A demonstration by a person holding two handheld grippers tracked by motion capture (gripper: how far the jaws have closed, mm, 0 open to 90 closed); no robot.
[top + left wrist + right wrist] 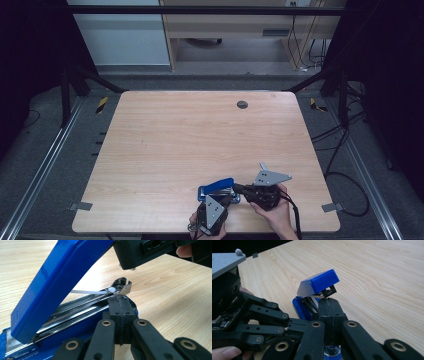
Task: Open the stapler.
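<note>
A blue stapler [218,189] lies near the wooden table's [200,135] front edge, lid raised (magazine exposed). Left gripper [119,302] and right gripper [329,305] both have jaws closed together, tips at its metal rail.

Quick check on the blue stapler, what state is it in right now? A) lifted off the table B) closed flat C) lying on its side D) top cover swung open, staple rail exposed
D: in the left gripper view the blue stapler's top cover is tilted up off the base, baring the metal staple rail, and the base sits on the table.
</note>
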